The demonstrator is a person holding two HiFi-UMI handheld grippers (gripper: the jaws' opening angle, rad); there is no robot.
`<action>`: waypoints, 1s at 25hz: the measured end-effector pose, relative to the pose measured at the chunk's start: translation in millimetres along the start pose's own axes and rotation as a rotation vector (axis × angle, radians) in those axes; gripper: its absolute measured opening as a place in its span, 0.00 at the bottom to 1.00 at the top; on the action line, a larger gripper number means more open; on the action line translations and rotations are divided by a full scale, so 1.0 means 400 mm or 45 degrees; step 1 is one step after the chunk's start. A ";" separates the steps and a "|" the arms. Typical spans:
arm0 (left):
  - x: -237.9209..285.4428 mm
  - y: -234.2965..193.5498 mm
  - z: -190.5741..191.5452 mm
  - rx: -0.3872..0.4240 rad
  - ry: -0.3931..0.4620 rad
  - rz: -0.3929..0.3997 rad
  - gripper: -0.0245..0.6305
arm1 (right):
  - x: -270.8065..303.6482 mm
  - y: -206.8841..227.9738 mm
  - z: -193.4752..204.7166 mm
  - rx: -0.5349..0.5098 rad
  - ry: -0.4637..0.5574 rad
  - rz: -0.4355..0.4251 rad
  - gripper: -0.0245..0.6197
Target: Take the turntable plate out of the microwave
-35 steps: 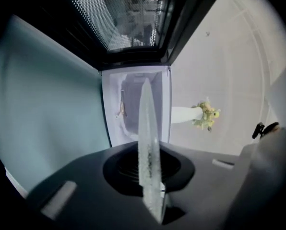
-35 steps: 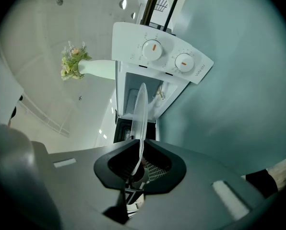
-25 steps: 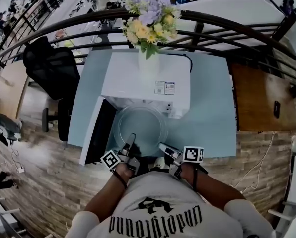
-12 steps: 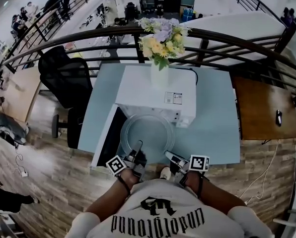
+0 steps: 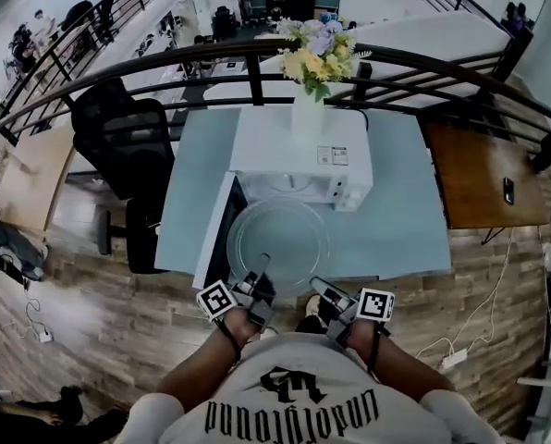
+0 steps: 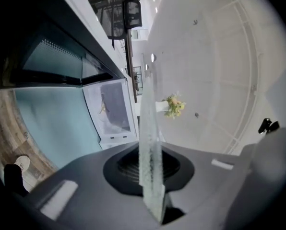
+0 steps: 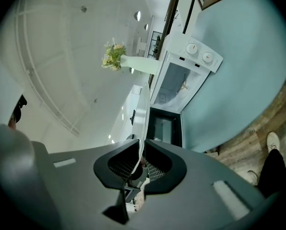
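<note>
The clear glass turntable plate (image 5: 277, 239) hangs level in front of the white microwave (image 5: 299, 151), its far rim close to the open cavity. My left gripper (image 5: 259, 283) is shut on the plate's near-left rim and my right gripper (image 5: 318, 290) on its near-right rim. In the left gripper view the plate (image 6: 150, 147) shows edge-on, and the left gripper (image 6: 150, 170) has its jaws clamped on it. The right gripper view has the thin rim (image 7: 142, 114) running between the pads of the right gripper (image 7: 139, 164). The microwave door (image 5: 216, 234) stands open at the left.
A white vase of flowers (image 5: 311, 100) stands on top of the microwave. The light blue table (image 5: 396, 220) carries the microwave. A black office chair (image 5: 118, 146) stands to the left, a wooden table (image 5: 479, 169) to the right, a dark railing (image 5: 414, 63) behind.
Both grippers have drawn back toward the person and risen a little with the plate, which has slid from half inside the cavity to in front of it.
</note>
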State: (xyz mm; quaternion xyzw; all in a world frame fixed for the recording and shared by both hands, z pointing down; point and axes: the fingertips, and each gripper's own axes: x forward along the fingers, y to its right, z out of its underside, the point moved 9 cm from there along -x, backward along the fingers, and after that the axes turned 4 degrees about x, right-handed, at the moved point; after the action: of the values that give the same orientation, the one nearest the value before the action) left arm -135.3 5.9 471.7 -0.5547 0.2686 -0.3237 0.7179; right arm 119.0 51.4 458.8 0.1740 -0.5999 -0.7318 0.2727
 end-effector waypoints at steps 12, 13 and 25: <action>-0.189 0.055 0.046 -0.009 -0.129 0.072 0.15 | -0.082 -0.089 0.247 -0.014 0.142 0.022 0.09; -0.195 0.060 0.053 -0.005 -0.134 0.075 0.15 | -0.093 -0.092 0.255 -0.013 0.144 0.032 0.09; -0.216 0.138 0.228 -0.012 -0.078 0.087 0.15 | -0.275 -0.112 0.258 -0.028 0.113 0.001 0.09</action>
State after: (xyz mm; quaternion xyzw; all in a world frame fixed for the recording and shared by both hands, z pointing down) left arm -114.0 138.1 442.2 -0.5580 0.2668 -0.2807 0.7339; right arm 137.3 204.9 430.1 0.2029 -0.5792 -0.7299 0.3011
